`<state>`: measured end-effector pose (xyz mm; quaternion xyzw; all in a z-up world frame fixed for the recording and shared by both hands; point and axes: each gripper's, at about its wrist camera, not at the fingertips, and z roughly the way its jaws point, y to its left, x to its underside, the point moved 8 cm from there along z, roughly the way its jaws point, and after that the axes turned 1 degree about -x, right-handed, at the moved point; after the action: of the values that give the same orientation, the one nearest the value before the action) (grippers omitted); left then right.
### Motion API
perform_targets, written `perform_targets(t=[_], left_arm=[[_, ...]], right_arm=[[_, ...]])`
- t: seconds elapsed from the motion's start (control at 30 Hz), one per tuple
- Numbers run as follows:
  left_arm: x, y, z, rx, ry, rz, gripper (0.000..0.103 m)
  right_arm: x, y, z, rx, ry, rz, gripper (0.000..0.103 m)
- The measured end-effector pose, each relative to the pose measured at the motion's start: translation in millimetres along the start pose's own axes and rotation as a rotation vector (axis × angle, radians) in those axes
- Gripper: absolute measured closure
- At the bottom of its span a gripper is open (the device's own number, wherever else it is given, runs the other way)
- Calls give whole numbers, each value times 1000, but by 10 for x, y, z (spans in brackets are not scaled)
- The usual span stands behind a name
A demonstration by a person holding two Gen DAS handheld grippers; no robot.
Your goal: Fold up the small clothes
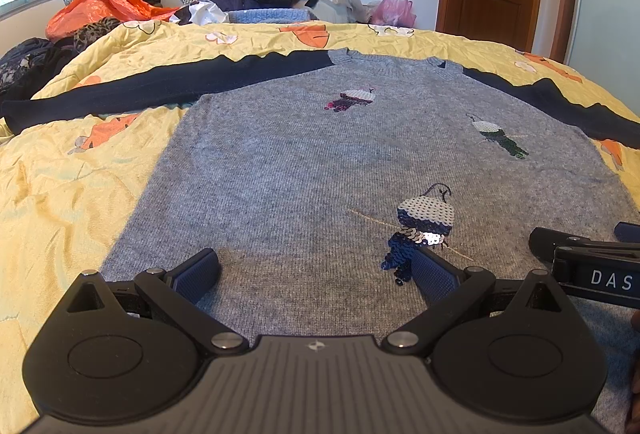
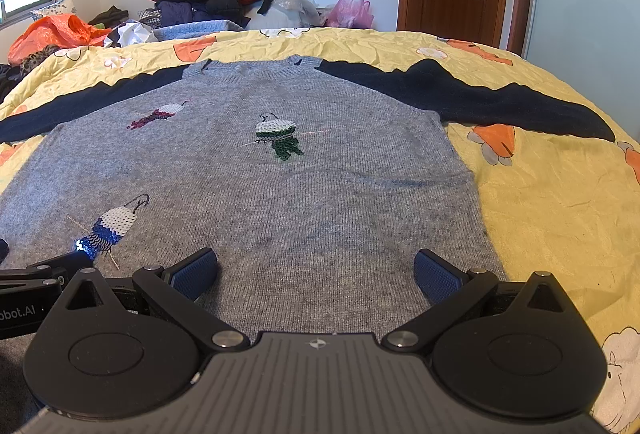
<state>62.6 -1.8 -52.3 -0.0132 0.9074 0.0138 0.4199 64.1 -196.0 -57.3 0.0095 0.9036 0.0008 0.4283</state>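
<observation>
Left wrist view: grey sweater (image 1: 300, 162) flat on yellow quilt (image 1: 60, 194), navy sleeves at 10 and 2 o'clock. Left gripper (image 1: 316, 270) and right gripper (image 2: 316, 270): jaws apart, empty, above hem. Step: pre-fold; next likely a sleeve pickup. Hem hidden beneath grippers.

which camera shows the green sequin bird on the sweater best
The right wrist view: the green bird sits near the middle of the picture, whole and unblocked on the grey sweater. In the left wrist view the same bird lies toward the right edge, smaller and stretched by the fisheye lens.
</observation>
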Motion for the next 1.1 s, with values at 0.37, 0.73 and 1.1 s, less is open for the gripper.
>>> perform_targets(t=[0.37, 0.73, 1.1], left_arm=[[-1, 1, -1, -1, 0, 0, 0], [-9, -13, -31, -13, -7, 6, 0], [2, -23, -32, -15, -9, 2, 0]], right_arm=[[1, 3, -1, 0, 0, 0, 0], [1, 0, 0, 0, 0, 0, 0], [2, 3, 2, 0, 0, 0, 0]])
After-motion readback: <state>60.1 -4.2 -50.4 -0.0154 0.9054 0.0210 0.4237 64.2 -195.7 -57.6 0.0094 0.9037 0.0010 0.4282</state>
